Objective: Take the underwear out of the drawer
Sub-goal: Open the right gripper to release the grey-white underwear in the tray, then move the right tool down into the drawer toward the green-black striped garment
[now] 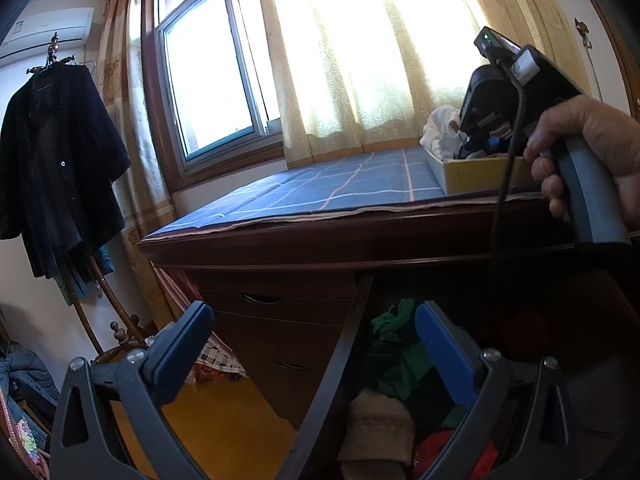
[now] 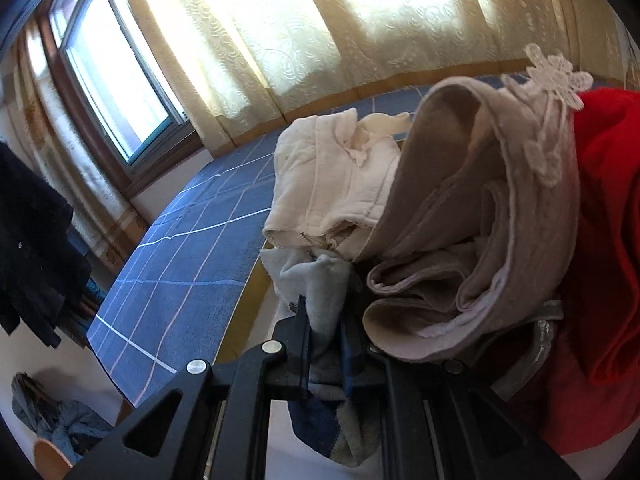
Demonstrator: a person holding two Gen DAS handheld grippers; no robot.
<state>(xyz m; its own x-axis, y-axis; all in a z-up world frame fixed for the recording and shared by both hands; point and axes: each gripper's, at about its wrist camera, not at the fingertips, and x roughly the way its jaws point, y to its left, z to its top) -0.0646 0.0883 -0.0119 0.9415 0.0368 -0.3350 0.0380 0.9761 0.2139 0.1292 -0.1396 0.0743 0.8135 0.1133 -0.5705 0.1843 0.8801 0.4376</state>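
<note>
The open drawer [image 1: 347,344] lies below my left gripper [image 1: 320,346], which stands open over it with nothing between its blue pads. Inside are a green garment [image 1: 400,376], a beige one [image 1: 380,424] and a red one [image 1: 440,448]. A hand holds my right gripper [image 1: 486,142] up over a yellow box [image 1: 476,176] on the dresser top. In the right wrist view my right gripper [image 2: 326,320] is shut on a grey and dark blue piece of underwear [image 2: 320,280]. The piece hangs against a pile of a cream garment [image 2: 328,184], a lace-trimmed beige one [image 2: 480,216] and a red one [image 2: 608,220].
A blue checked cloth [image 1: 340,184] covers the dresser top below the window [image 1: 208,80] and the yellow curtains [image 1: 360,60]. Shut drawers [image 1: 280,320] are left of the open one. A dark coat [image 1: 52,152] hangs on a stand at the left, with clothes on the floor [image 1: 216,364].
</note>
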